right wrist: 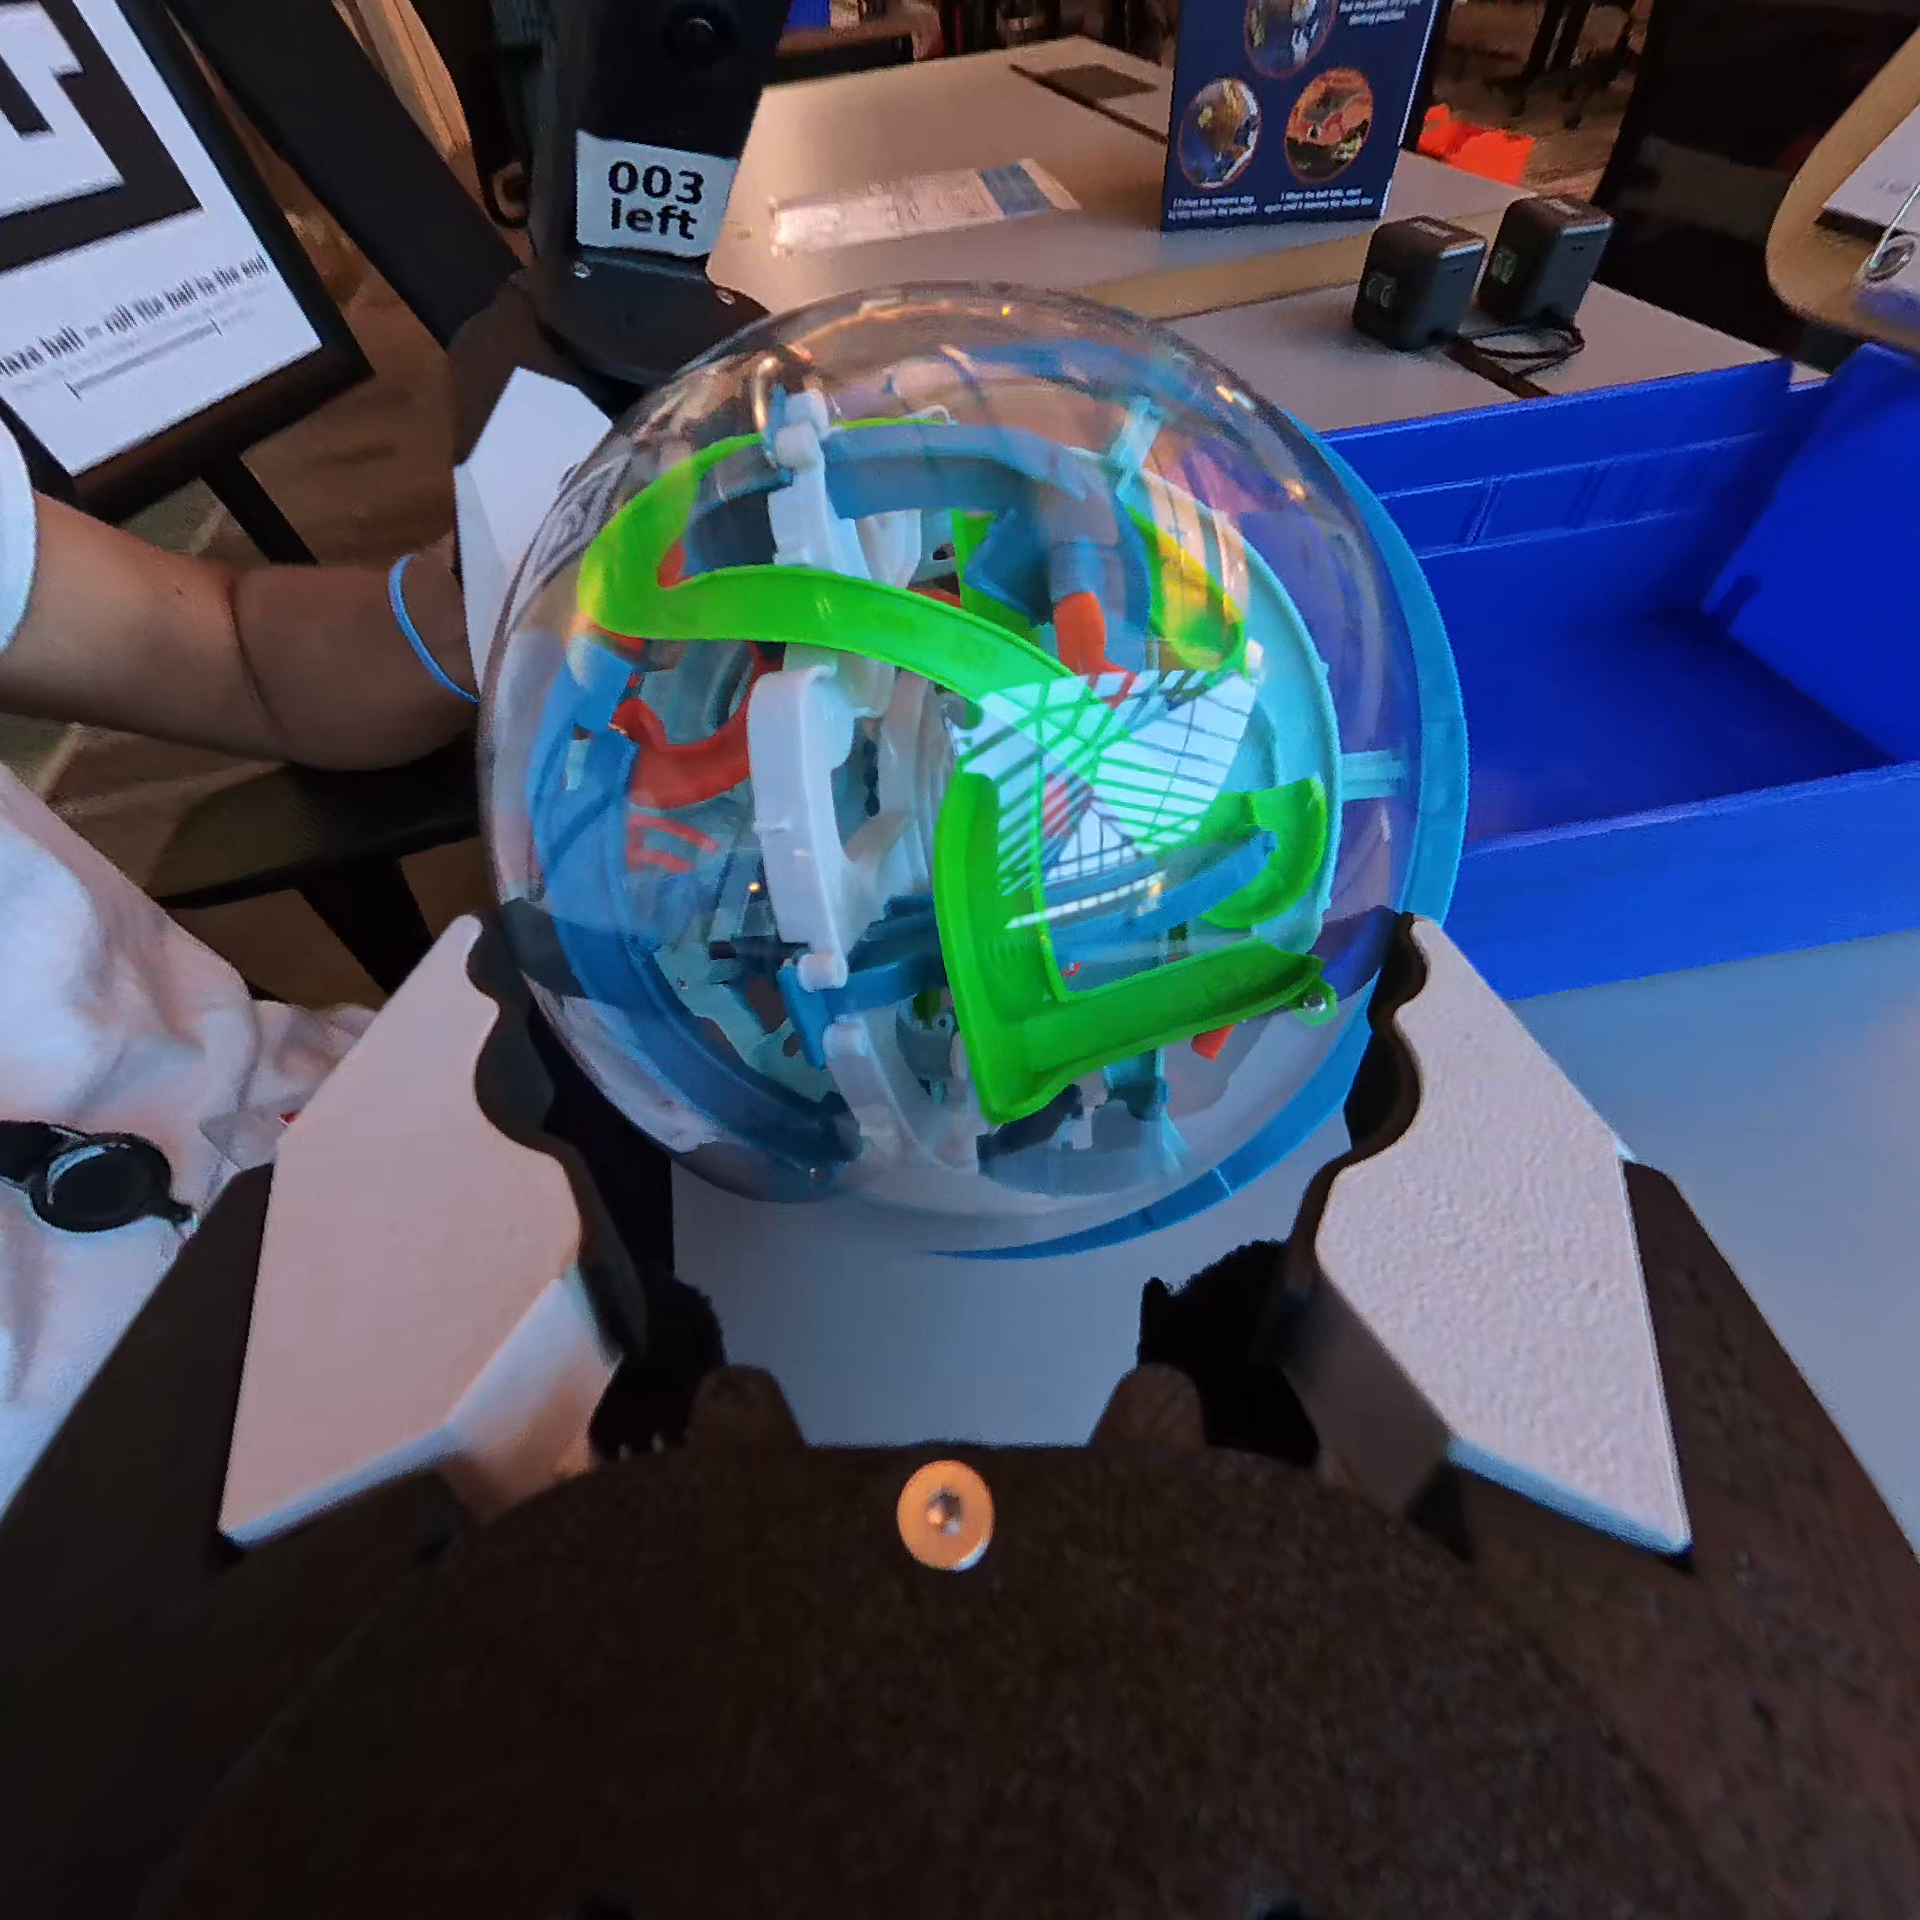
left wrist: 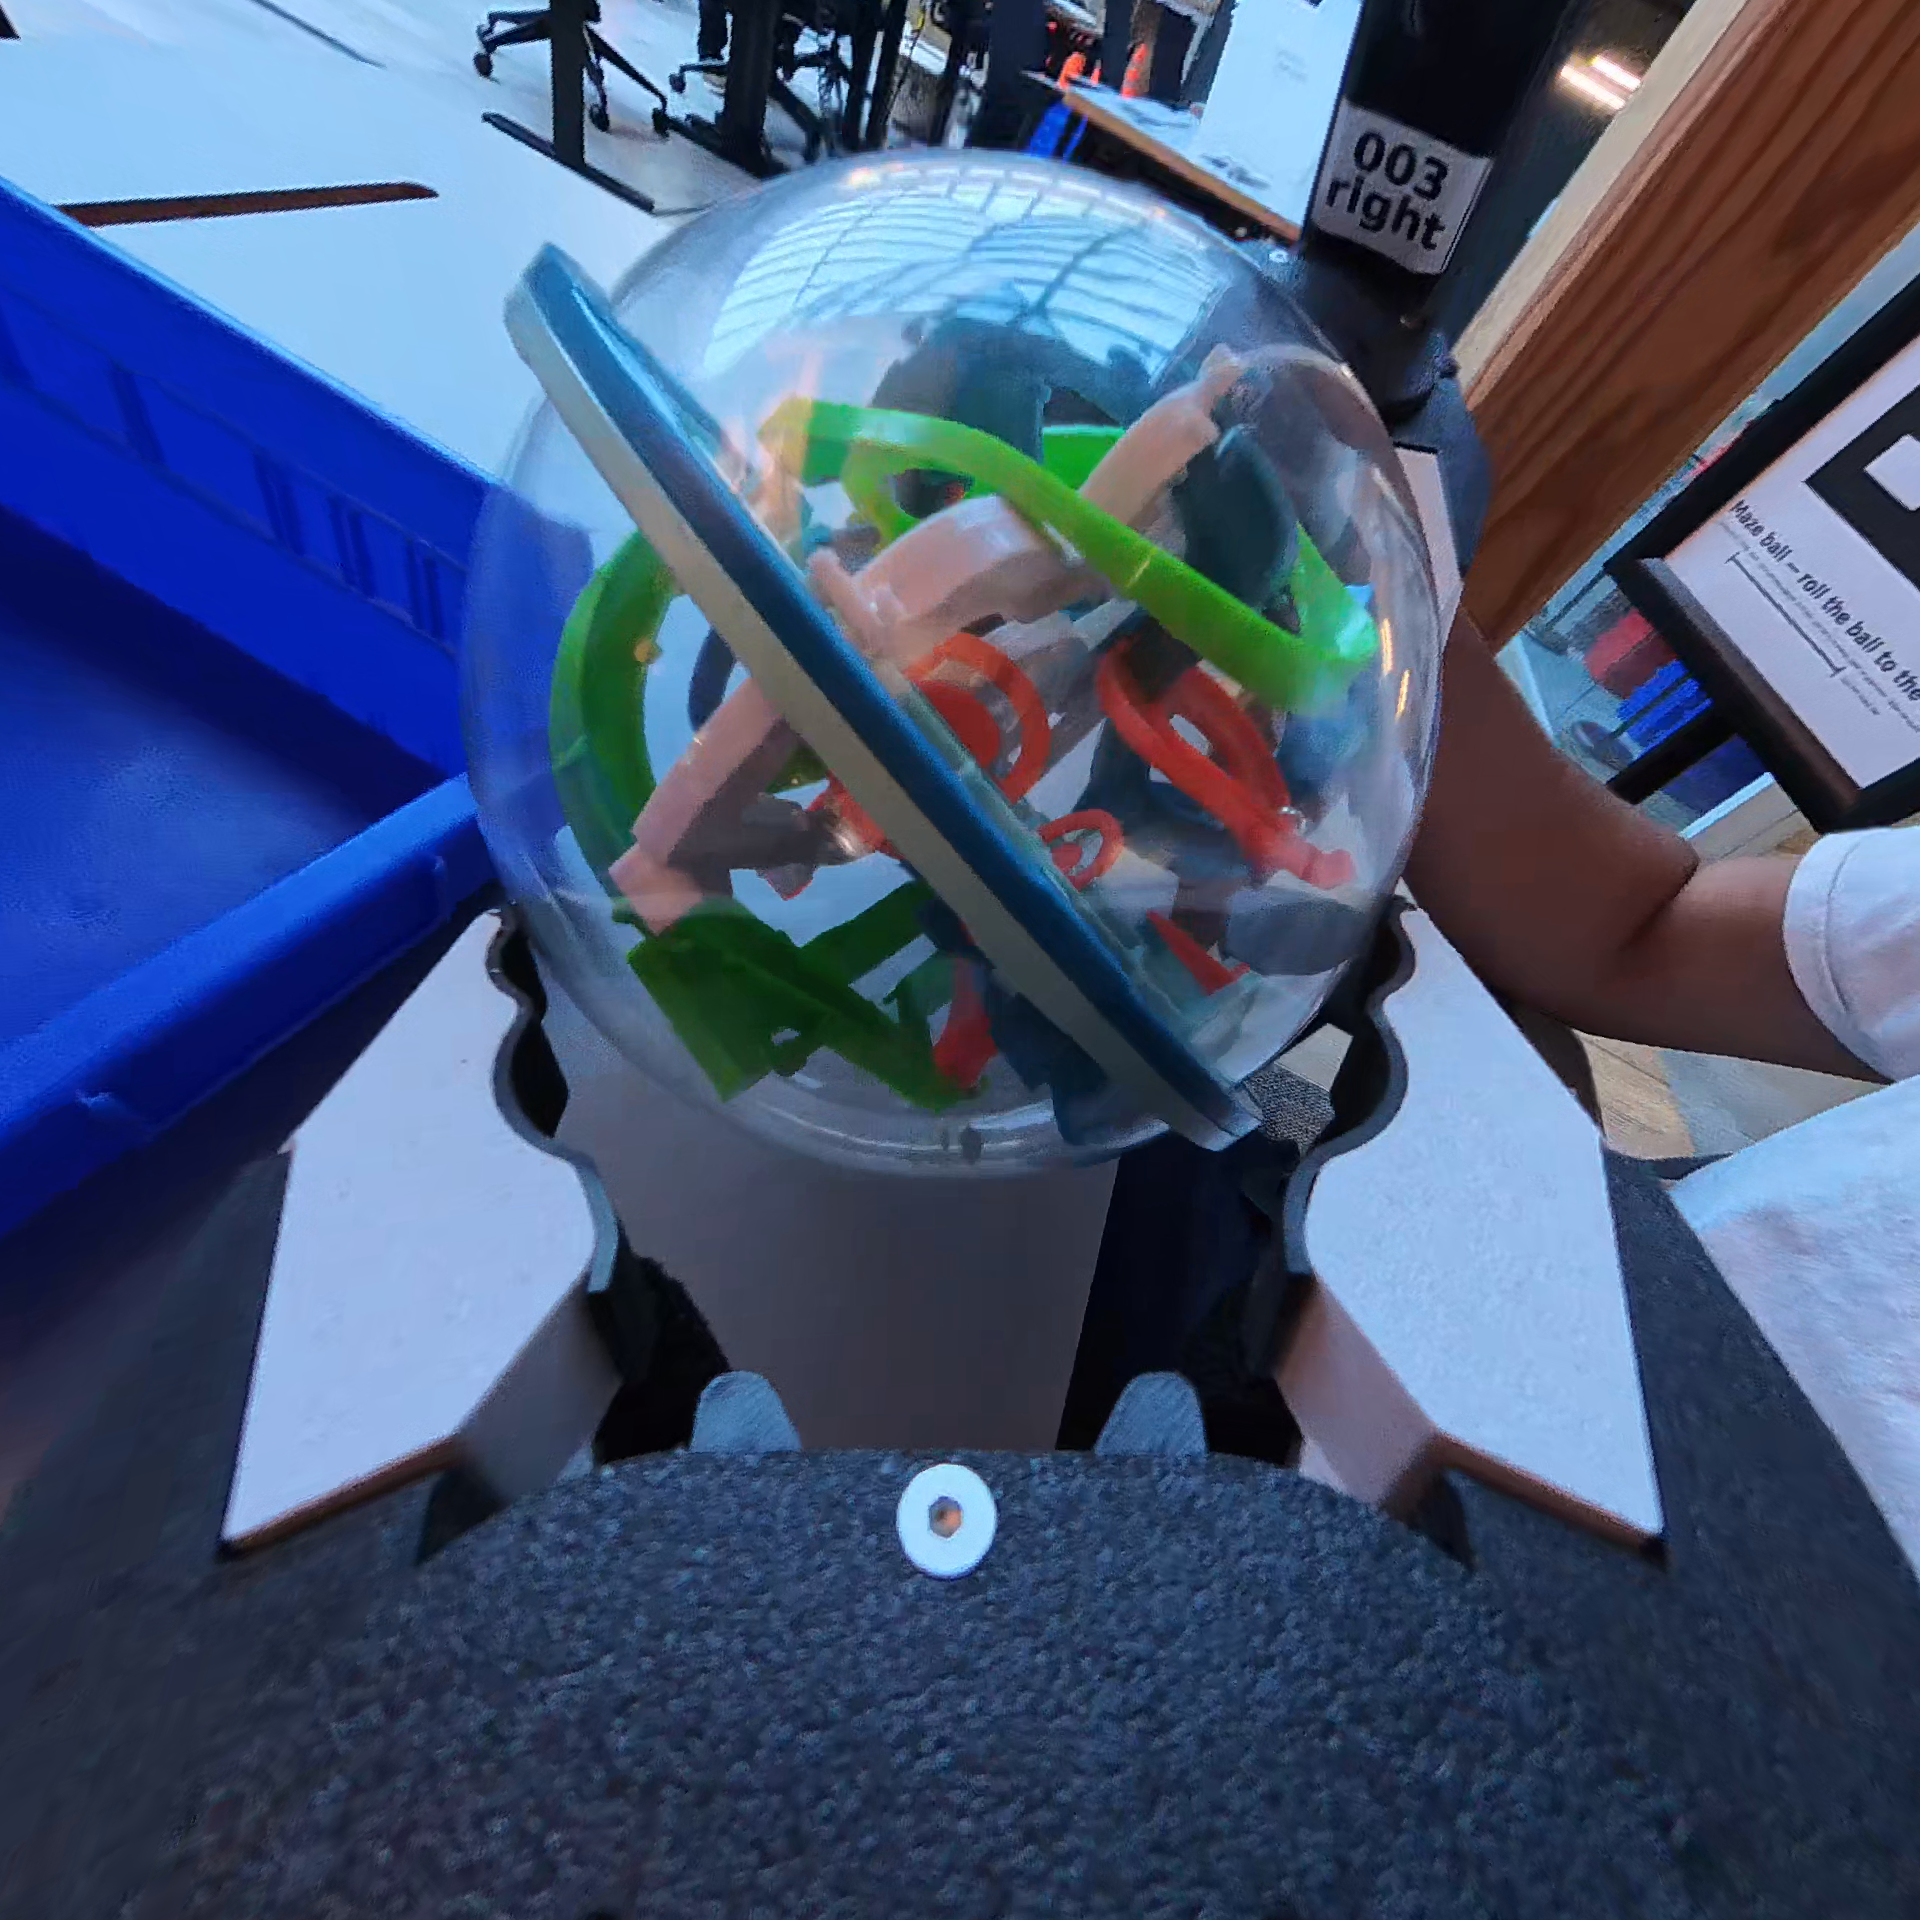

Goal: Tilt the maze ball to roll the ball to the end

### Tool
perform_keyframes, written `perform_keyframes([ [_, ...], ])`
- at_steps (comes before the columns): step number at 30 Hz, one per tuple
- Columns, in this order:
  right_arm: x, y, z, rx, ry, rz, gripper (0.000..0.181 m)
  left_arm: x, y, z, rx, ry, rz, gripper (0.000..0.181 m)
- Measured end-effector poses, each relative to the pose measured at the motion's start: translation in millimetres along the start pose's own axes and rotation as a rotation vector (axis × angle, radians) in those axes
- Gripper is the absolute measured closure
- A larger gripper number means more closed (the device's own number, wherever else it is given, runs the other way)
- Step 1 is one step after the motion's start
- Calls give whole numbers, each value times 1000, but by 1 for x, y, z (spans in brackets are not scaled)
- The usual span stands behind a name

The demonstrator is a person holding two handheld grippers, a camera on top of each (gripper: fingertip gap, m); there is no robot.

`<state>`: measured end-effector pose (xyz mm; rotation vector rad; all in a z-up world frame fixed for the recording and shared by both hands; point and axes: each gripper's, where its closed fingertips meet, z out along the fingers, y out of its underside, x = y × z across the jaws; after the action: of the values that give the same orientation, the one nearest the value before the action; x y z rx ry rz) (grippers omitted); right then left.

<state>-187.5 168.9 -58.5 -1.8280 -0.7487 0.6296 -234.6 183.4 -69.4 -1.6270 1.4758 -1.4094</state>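
Between your two pairs of fingers sits the maze ball [left wrist: 951,665], lifted off the table [right wrist: 1714,1091]. Your left gripper [left wrist: 951,925] and right gripper [right wrist: 940,935] are both spread wide, clamping it from opposite sides. Beyond your right fingertips stands the blue bin [right wrist: 1662,665]; a small silver ball [right wrist: 1315,1003] rests on a green track.

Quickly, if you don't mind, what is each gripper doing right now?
Left gripper: spread wide, fingers against the maze ball, holding it.
Right gripper: spread wide on the opposite side, also holding the maze ball.
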Motion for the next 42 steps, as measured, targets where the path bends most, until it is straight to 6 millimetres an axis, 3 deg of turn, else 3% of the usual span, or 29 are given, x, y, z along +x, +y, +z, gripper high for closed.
perform_keyframes([
  [1, 0, 1, 1, 22, -7, 16, 27, 0, 0, 0, -8, -5, -8, 32],
  [6, 2, 6, 4, 127, -46, 129, 29, -3, 1, 0, -32, -18, -83, 32],
  [15, 2, 21, 11, 156, -109, 259, 27, -6, 7, 1, -98, -64, -150, 32],
  [21, 0, 7, -3, 143, -71, 204, 28, 7, 22, 10, -129, 63, -243, 32],
  [28, -5, 11, -11, 64, -69, 222, 29, 21, 49, 26, -203, 149, -283, 33],
  [33, 2, -8, -22, 148, -98, 282, 46, 33, 65, 38, -281, 139, -219, 36],
  [42, -1, -12, -8, -27, -82, 117, 42, 29, 76, 45, -291, 114, -191, 38],
])
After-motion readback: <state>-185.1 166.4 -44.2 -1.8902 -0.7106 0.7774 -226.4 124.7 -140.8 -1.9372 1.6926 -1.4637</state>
